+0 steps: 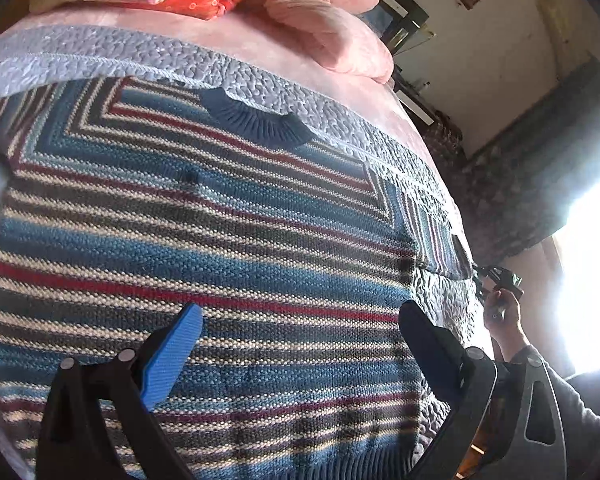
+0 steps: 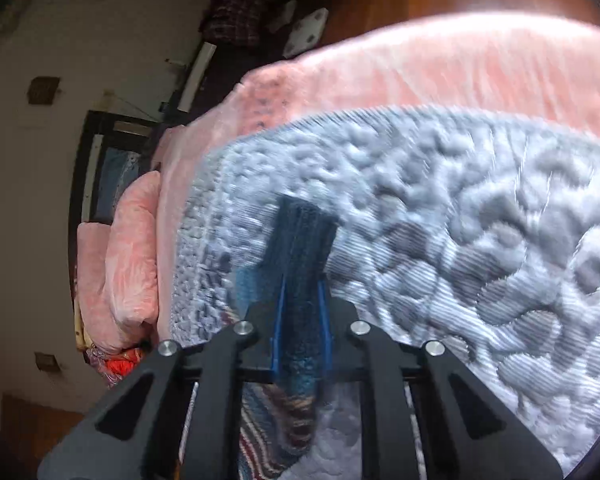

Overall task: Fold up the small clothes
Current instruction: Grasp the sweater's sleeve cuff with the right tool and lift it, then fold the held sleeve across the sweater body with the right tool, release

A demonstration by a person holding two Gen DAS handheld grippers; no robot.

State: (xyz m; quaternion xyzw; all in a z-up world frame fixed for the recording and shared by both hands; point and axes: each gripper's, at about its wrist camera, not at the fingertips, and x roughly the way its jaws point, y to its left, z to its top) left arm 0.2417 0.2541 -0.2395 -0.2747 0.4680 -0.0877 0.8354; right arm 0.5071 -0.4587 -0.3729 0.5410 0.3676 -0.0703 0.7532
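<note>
Pink pillows (image 1: 332,28) lie beyond striped sweater (image 1: 204,240).

Striped sweater (image 1: 204,248) hem cut off below; quilt (image 2: 480,240) motion-blurred.

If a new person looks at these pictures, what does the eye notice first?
First, the striped blue, red and cream knitted sweater, spread flat on the grey quilted bedcover. The open left gripper hovers over its lower part. The right gripper pinches the sweater's dark blue cuff.
</note>
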